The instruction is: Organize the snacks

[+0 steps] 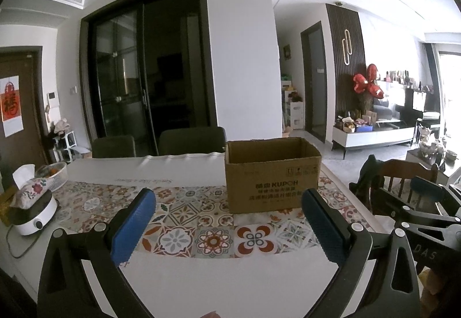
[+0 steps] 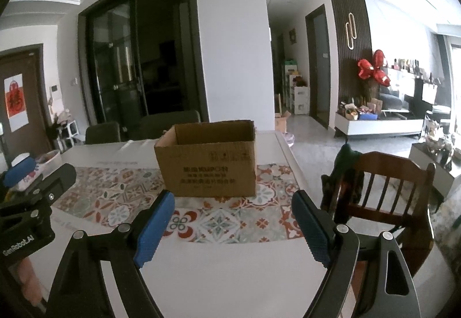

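An open brown cardboard box (image 1: 272,174) stands on the patterned tile mat (image 1: 187,211) of the white table; it also shows in the right wrist view (image 2: 207,158). Its inside is hidden from both views. No snacks show. My left gripper (image 1: 229,202) is open and empty, held above the table's near edge in front of the box. My right gripper (image 2: 232,207) is open and empty, also in front of the box. The right gripper shows at the right edge of the left wrist view (image 1: 417,202), and the left gripper at the left edge of the right wrist view (image 2: 34,188).
A white cooker (image 1: 34,214) with a floral tissue pouch (image 1: 28,191) on it and a white basket (image 1: 54,174) stand at the table's left end. Two dark chairs (image 1: 190,140) are behind the table. A wooden chair (image 2: 386,191) stands at the right.
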{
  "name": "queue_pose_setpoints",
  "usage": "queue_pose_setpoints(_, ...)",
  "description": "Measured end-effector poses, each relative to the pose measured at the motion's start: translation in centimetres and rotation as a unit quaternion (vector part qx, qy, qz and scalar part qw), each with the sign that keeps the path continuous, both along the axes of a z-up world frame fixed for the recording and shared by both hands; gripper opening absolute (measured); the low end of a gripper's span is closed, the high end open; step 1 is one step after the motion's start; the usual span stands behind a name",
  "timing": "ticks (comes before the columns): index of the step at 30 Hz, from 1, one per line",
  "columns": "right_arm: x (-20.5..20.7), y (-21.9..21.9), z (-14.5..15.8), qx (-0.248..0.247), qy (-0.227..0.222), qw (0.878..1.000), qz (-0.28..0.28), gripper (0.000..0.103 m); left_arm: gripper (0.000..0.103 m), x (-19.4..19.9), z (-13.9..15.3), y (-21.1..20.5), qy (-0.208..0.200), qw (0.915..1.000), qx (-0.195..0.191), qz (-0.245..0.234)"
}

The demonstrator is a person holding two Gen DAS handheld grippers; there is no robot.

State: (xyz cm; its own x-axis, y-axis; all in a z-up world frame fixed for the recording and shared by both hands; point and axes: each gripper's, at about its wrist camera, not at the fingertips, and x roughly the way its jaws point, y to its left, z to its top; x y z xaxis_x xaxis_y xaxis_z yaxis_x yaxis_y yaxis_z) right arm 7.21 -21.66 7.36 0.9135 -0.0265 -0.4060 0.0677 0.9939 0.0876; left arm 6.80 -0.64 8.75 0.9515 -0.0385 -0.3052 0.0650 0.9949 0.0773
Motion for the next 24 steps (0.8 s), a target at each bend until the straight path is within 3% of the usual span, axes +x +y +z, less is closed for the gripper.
queue_pose_setpoints(24,-0.58,0.03,0.01,0.003,-0.001,1.0,0.0,0.084,0.103,-0.99,0.64,-0.06,-0.007,1.0,0.003,0.0)
